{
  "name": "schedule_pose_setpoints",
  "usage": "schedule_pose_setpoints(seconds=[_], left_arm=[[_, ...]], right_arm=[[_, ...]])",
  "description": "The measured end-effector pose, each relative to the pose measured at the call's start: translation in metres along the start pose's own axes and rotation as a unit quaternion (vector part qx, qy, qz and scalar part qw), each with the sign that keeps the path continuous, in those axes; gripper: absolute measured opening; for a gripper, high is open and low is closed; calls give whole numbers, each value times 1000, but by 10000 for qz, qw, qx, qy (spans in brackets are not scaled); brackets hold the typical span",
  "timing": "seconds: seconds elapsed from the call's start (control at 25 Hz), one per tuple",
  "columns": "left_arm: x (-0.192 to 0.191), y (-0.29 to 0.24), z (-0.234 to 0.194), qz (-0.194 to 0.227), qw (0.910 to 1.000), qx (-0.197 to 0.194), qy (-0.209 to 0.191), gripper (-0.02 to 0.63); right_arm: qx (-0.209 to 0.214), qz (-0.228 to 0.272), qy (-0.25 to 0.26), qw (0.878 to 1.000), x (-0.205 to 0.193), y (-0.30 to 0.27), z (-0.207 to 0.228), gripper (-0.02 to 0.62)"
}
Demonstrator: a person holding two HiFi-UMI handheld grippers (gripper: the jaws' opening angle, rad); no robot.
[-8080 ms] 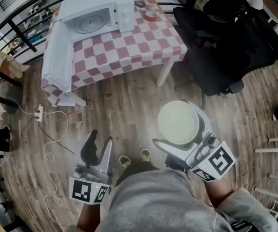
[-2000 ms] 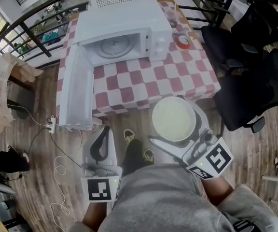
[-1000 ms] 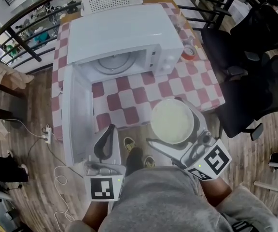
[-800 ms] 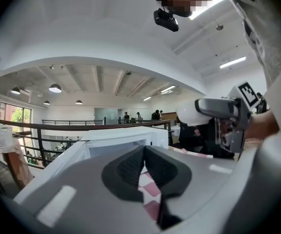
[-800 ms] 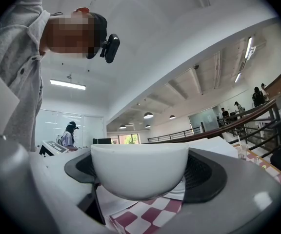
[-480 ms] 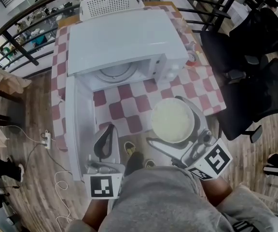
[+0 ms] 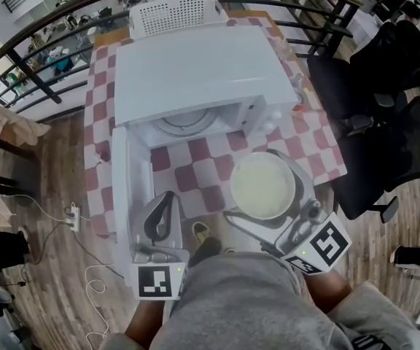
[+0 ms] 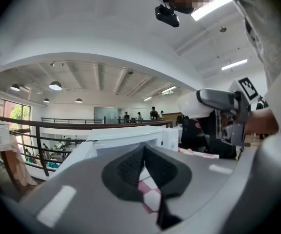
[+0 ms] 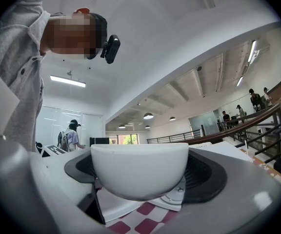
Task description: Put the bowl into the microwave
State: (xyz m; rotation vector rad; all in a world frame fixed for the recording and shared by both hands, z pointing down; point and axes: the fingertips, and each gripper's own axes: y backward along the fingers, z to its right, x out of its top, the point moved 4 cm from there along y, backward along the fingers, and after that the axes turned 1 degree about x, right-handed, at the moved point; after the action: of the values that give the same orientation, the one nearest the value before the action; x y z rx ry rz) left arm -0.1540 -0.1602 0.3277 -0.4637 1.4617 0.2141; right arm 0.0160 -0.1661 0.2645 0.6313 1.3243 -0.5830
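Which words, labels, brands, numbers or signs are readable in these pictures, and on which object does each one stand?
No readable text in any view.
White microwave oven: control panel too small to read.
Left hand-held gripper, right hand-held gripper: black-and-white square patterns only, no letters.
White round bowl: no print visible.
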Motion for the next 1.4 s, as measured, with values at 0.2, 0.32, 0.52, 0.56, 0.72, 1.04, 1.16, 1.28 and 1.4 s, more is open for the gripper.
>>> schedule_pose_setpoints(seconds=[0.2, 0.32, 0.52, 0.56, 0.72, 1.04, 1.16, 1.28, 1.4], left_arm=[[-1, -7, -9, 28, 9999, -121, -42, 11], [0, -10, -14, 62, 9998, -199, -59, 11], [-3, -13, -16, 99, 9993, -342, -145, 11], [-3, -14, -16, 110, 9992, -368, -132, 11], [0, -16, -16, 189, 9986, -490, -23, 11], [1, -15, -16, 204, 9980, -570, 169, 11], [1, -14, -16, 204, 9980, -584, 113, 11], [1, -14, -16, 191, 9979, -577, 204, 11], [0, -14, -17, 199, 9982, -519, 243, 11]], right_arm=[[-30, 9, 9, 10000, -2, -16, 0, 518], [-53, 11, 32, 10000, -2, -23, -1, 518], [-83, 27, 55, 9999, -6, -36, -2, 518], [-86, 23, 66, 9999, -6, -38, -2, 518], [-123, -6, 100, 9999, -8, -44, -3, 518], [-244, -101, 146, 9995, -10, -42, -7, 518], [-263, -117, 141, 9995, -11, -40, -7, 518], [-286, -150, 125, 9994, -15, -40, -5, 518], [-263, -201, 98, 9994, -21, -45, -3, 518]])
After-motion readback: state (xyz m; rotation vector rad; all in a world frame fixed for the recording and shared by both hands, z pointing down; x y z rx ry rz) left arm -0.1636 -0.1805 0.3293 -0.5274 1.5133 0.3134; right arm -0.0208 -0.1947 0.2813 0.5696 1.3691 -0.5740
